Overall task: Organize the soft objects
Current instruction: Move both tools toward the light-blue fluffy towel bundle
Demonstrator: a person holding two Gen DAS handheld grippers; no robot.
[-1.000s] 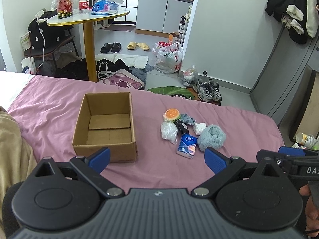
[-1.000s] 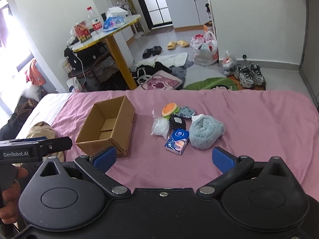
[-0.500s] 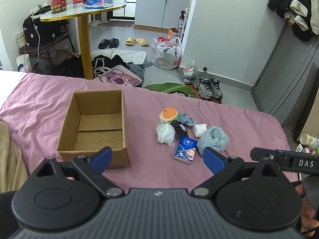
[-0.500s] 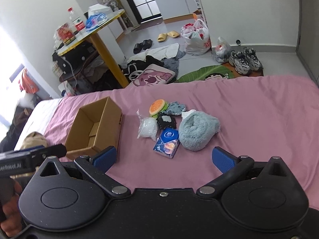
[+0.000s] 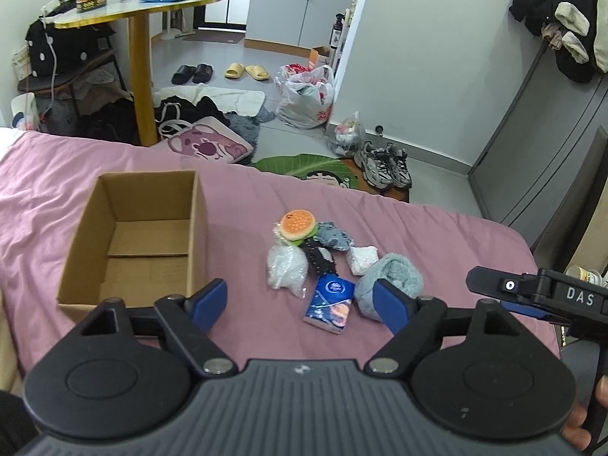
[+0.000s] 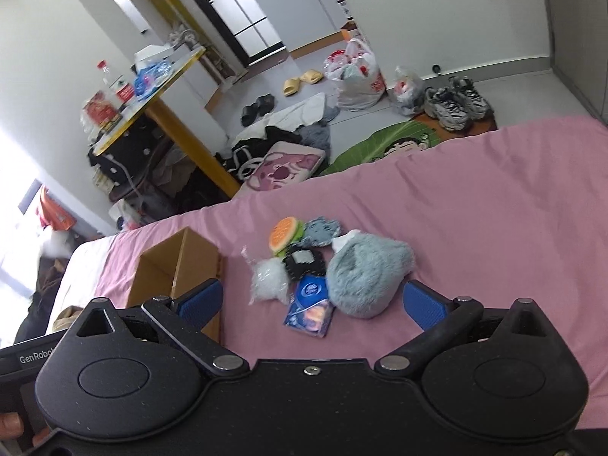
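An empty cardboard box [image 5: 114,258] [image 6: 178,262] stands open on the pink bedspread [image 5: 235,205] [image 6: 475,197]. To its right lies a cluster of soft items: a burger-shaped sponge [image 5: 297,225] [image 6: 284,234], a clear plastic bag [image 5: 285,270] [image 6: 268,280], a blue tissue pack [image 5: 330,302] [image 6: 309,306], a fluffy light-blue towel roll [image 5: 395,279] [image 6: 364,275], a grey cloth [image 5: 333,235] and a white wad [image 5: 363,259]. My left gripper [image 5: 300,302] is open, hovering short of the cluster. My right gripper [image 6: 311,302] is open too, near the tissue pack and towel.
The bed's far edge drops to a floor strewn with shoes [image 5: 385,165], bags [image 5: 306,95], slippers and a pink cushion [image 5: 207,144]. A yellow-legged table [image 5: 140,3] stands at the back left. The right gripper's handle [image 5: 539,296] shows at the right in the left wrist view.
Both grippers have moved forward and lower toward the cluster, which now looks larger. The right view has tilted. Jaws stayed open; nothing was picked up.
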